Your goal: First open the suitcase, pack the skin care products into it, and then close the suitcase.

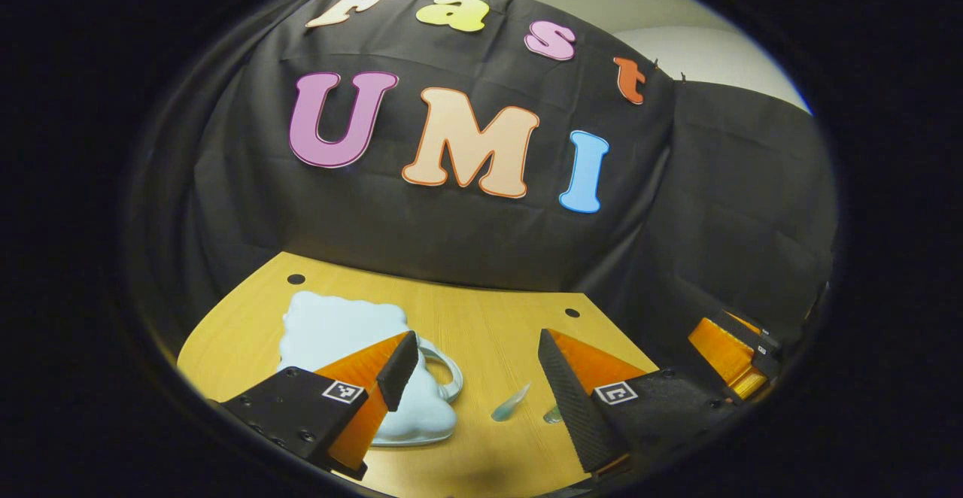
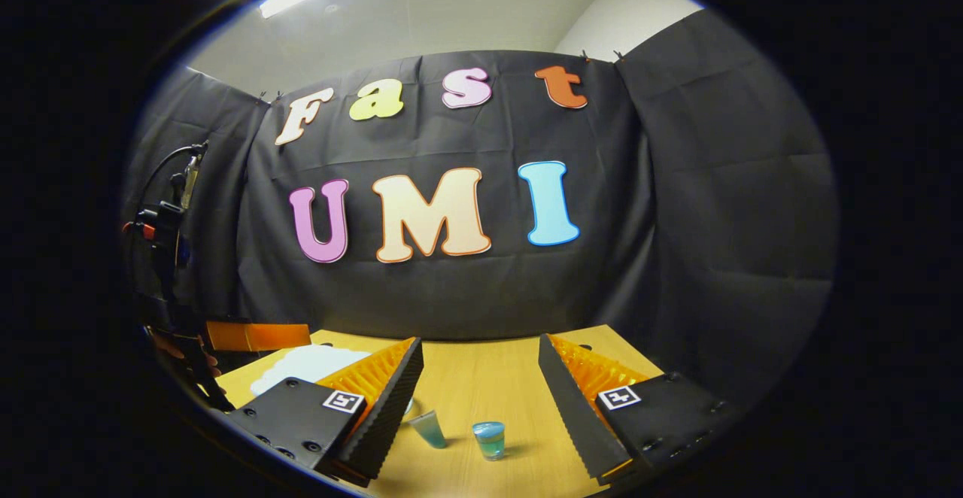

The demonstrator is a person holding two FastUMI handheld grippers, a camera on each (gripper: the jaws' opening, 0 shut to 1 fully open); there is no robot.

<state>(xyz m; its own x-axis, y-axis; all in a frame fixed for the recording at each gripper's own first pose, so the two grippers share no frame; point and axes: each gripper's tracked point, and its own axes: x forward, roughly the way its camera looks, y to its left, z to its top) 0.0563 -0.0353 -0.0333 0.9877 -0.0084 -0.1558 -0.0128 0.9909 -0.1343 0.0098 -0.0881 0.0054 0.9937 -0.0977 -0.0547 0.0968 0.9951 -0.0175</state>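
A pale blue, cloud-shaped suitcase (image 1: pixel 338 332) lies shut on the wooden table (image 1: pixel 481 325), its handle (image 1: pixel 445 371) pointing right. My left gripper (image 1: pixel 481 393) hovers open just right of it, its left finger overlapping the case. A small blue-green tube (image 1: pixel 511 402) lies between the fingers, and a second small item (image 1: pixel 553 414) peeks out by the right finger. In the right gripper view, my right gripper (image 2: pixel 481 400) is open above the table, with a tube (image 2: pixel 429 429) and a small blue-capped jar (image 2: pixel 489 439) between its fingers. The suitcase (image 2: pixel 308 366) shows to the left.
The right gripper (image 1: pixel 733 355) appears at the table's right edge in the left gripper view. The left gripper (image 2: pixel 256 336) with cables (image 2: pixel 165 227) above it stands at the left of the right gripper view. Black cloth walls close off the back and sides.
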